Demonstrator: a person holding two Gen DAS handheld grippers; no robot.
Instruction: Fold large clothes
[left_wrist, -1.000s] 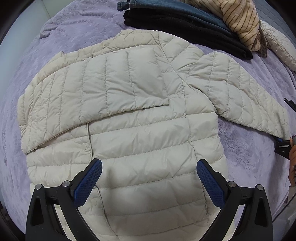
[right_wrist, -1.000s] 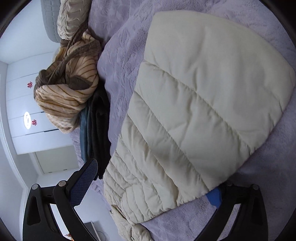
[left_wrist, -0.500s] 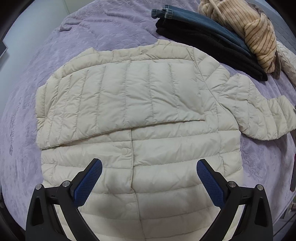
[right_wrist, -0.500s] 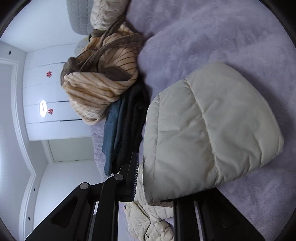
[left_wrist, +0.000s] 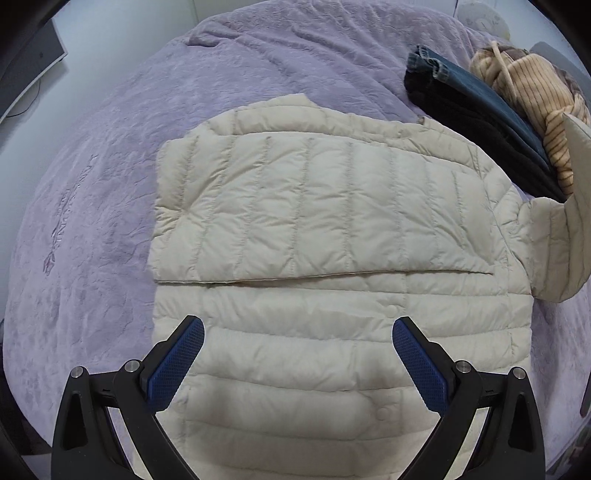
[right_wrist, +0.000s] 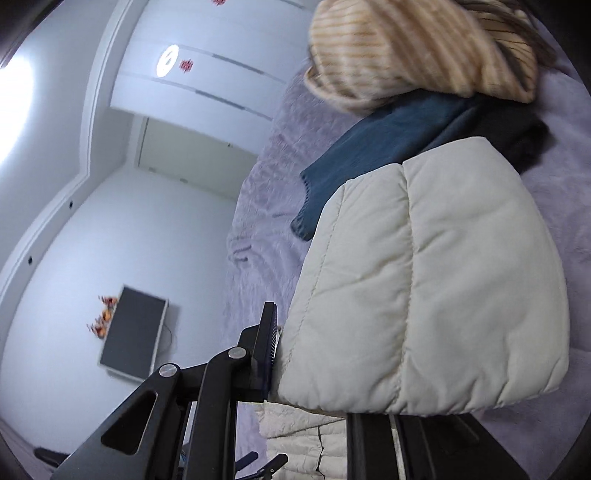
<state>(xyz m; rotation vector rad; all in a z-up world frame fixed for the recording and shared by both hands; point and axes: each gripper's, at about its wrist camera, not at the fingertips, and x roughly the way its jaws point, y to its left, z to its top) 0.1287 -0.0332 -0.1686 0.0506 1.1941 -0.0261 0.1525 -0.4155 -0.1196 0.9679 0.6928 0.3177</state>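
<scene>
Since a second ago the right gripper (right_wrist: 314, 373) has clamped the right sleeve cuff (right_wrist: 424, 288) and lifted it off the purple bed (left_wrist: 110, 184), so with one sleeve of the cream jacket (left_wrist: 332, 332) already folded across, this sleeve and the body fold remain, the left gripper (left_wrist: 297, 354) hovering wide open above.

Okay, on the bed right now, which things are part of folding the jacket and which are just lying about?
Part of the job:
- cream puffer jacket, one sleeve folded across its chest
- its other sleeve, clamped in the right gripper
- left gripper, open above the jacket's lower front

Just lying about:
- folded jeans
- black garment under them
- striped tan knit
- dark screen on the wall
</scene>
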